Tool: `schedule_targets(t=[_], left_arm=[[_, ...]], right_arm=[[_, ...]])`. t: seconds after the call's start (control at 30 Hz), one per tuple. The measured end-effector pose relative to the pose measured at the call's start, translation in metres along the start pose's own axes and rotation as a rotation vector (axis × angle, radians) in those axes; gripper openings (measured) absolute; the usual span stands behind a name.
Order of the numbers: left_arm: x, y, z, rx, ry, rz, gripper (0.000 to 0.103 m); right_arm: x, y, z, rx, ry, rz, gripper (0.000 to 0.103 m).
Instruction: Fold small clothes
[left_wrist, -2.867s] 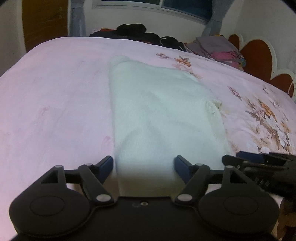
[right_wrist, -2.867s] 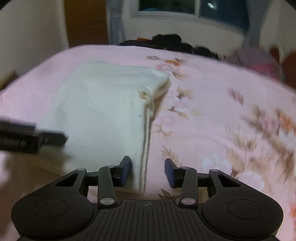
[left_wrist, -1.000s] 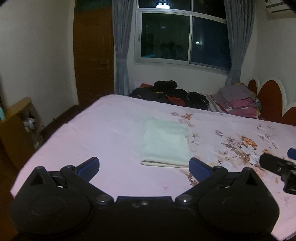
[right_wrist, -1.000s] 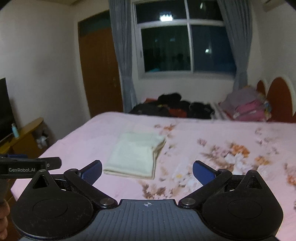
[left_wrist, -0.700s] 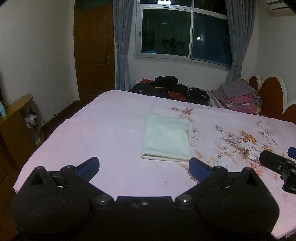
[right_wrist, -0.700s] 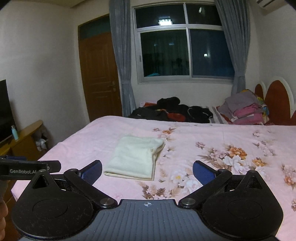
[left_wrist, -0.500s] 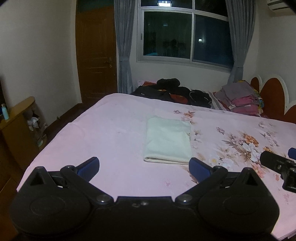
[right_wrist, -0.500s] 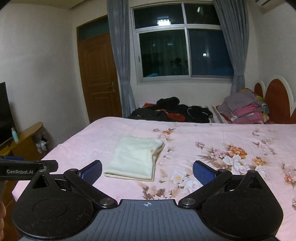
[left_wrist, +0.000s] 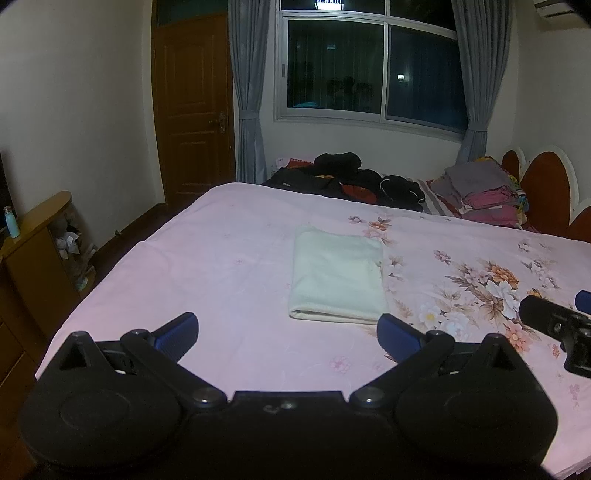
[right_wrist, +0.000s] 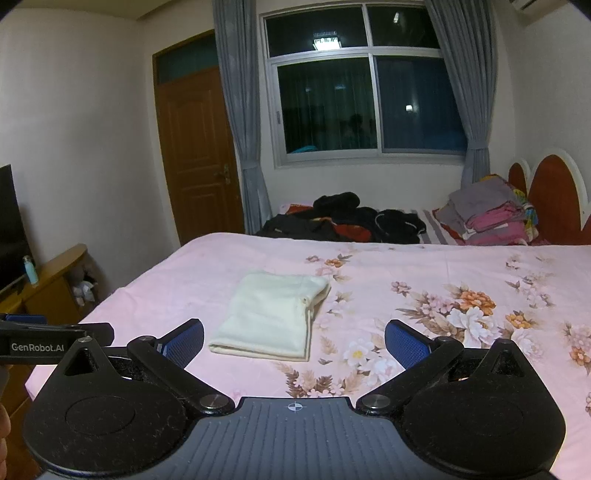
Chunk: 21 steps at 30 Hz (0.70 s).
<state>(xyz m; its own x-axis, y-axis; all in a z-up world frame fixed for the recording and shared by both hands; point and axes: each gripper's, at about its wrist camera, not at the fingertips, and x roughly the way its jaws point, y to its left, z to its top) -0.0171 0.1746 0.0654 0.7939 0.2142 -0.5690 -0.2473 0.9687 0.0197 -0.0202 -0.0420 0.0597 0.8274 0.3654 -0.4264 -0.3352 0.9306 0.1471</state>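
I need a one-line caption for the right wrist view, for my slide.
Open right gripper held back above the bed, facing a folded cream cloth lying flat on the pink floral sheet.

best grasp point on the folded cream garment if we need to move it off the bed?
Probably the near short edge of the folded cream garment, where the fold is rounded and all layers meet. Come in low from the near bed edge, jaws open across its thickness. The right side shows loose stacked layer ends, likely to splay. Both the left gripper and right gripper are open and clear.
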Motion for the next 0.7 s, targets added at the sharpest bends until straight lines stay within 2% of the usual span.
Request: schedule_targets(t=[0.7], left_arm=[[0.0036,-0.0039,0.0014,0.009,0.013,0.006,0.103]], right_arm=[[0.0034,-0.0052,0.0008,0.015,0.013,0.003,0.103]])
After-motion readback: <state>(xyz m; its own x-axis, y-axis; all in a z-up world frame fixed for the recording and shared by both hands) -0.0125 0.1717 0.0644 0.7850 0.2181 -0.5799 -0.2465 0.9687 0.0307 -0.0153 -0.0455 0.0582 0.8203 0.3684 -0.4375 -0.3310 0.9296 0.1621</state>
